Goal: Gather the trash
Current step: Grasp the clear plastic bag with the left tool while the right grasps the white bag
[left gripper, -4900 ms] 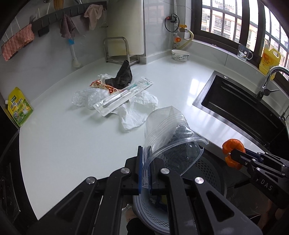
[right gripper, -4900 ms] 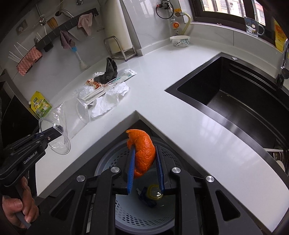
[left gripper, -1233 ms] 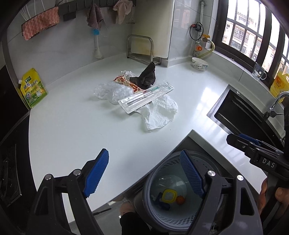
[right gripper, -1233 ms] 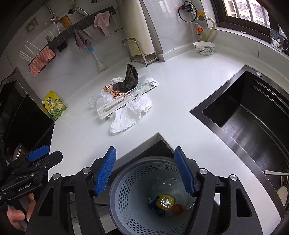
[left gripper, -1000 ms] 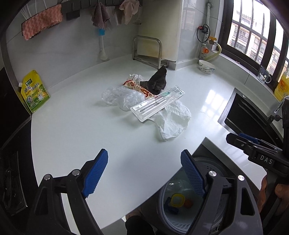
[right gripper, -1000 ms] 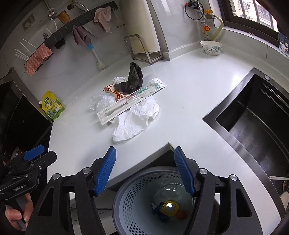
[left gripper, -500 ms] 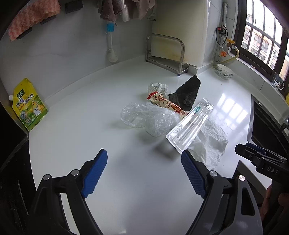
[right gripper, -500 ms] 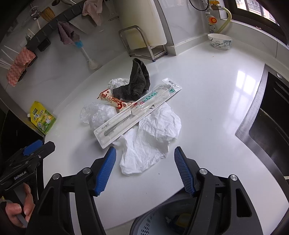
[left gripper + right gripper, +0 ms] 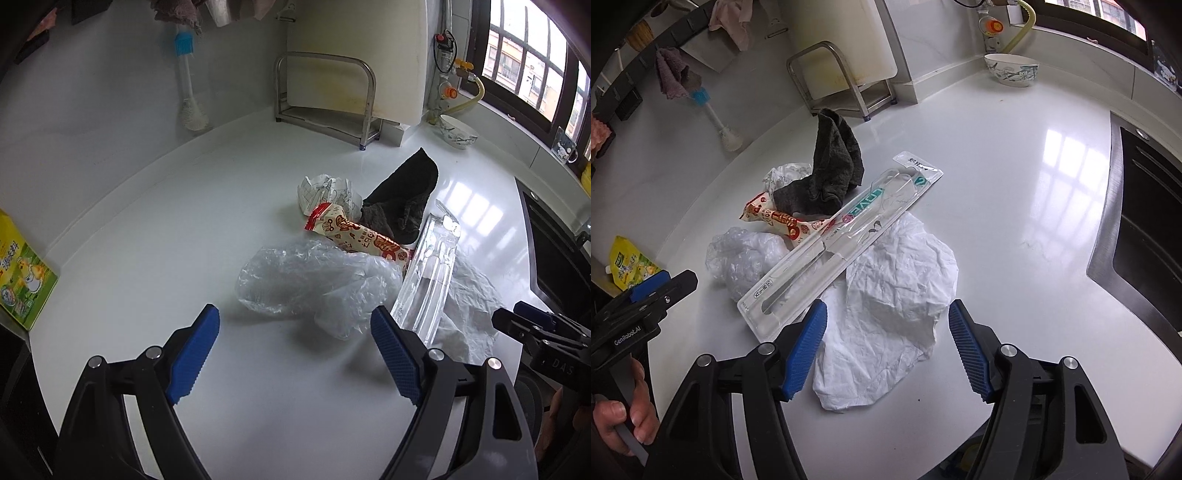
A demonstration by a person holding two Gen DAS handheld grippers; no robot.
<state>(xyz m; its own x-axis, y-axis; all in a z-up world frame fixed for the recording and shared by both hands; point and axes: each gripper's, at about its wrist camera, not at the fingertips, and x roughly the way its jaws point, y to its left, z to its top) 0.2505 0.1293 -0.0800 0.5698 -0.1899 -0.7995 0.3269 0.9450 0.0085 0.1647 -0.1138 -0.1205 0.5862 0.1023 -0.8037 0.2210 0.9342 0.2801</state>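
Trash pile [image 9: 849,236] counts six pieces; left claw [image 9: 291,354] gapes empty, right claw [image 9: 886,347] is opening, empty.

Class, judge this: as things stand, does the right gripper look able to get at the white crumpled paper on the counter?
Probably yes. The right gripper is empty, its jaws opening, and the paper lies just beyond its fingertips with nothing on its near part. Only the far edge is under the toothbrush pack.

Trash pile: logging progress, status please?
Left hand-held gripper open, empty. Right hand-held gripper opening, empty, over white paper. Toothbrush pack overlaps it.
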